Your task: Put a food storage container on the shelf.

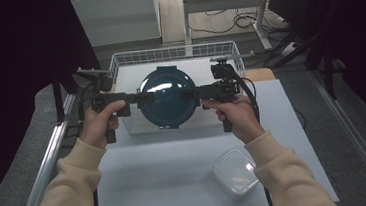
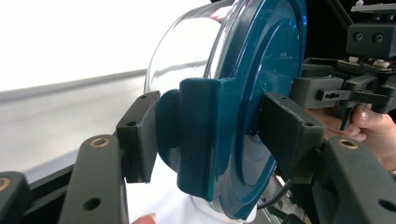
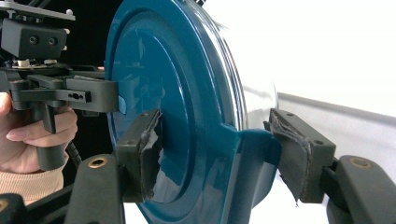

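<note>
Now the round clear bowl with its teal plastic lid [image 1: 166, 98] hangs between both grippers above the white wire basket [image 1: 117, 62]. Left gripper [image 1: 143, 97] clamps the lid's nine-o'clock tab, right gripper [image 1: 190, 93] its three-o'clock tab, equally near, jaws facing along one line.

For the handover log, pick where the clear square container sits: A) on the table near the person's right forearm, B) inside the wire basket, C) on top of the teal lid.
A: the clear square container lies on the table beside the right forearm, outside the wire basket.
</note>
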Demonstrator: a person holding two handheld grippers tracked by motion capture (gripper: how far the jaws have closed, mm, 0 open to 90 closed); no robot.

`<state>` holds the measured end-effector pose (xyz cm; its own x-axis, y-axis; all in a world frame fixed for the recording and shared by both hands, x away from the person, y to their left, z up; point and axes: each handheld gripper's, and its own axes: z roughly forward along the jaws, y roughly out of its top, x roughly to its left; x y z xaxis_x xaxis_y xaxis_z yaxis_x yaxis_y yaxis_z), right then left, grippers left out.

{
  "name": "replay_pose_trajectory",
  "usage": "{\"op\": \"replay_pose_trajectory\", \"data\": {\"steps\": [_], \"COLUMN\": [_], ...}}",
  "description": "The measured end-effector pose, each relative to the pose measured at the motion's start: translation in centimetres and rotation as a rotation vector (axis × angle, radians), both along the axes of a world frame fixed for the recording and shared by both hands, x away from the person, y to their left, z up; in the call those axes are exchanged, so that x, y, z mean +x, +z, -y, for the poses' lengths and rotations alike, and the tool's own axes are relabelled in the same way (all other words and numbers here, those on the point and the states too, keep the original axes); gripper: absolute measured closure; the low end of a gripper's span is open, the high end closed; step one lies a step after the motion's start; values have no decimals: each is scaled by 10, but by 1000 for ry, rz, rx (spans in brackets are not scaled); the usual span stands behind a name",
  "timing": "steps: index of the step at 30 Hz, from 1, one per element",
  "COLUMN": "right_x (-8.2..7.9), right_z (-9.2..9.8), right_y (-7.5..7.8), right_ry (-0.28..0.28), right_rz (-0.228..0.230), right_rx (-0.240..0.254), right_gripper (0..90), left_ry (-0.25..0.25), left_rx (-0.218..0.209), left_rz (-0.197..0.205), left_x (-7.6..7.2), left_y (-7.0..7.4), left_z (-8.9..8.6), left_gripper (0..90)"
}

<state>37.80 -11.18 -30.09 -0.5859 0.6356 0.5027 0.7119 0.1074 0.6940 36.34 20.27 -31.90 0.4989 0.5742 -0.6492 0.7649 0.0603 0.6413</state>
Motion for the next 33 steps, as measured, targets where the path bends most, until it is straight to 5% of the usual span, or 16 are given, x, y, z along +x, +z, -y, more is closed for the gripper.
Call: {"op": "replay_pose_trajectory", "data": {"steps": [13,33], "right_x": [36,97], "right_z": [3,7], "right_y": [25,25], "right_ry": [18,5], "right_rz": [5,-39], "right_rx": [-7,-9], "right_gripper": [369,376], "left_ry": [0,3], "left_rx": [-7,-50], "left_rz": [-7,-78], "left_x": [35,96], "left_y": [20,11], "left_z": [2,3], "left_gripper": [402,406]}}
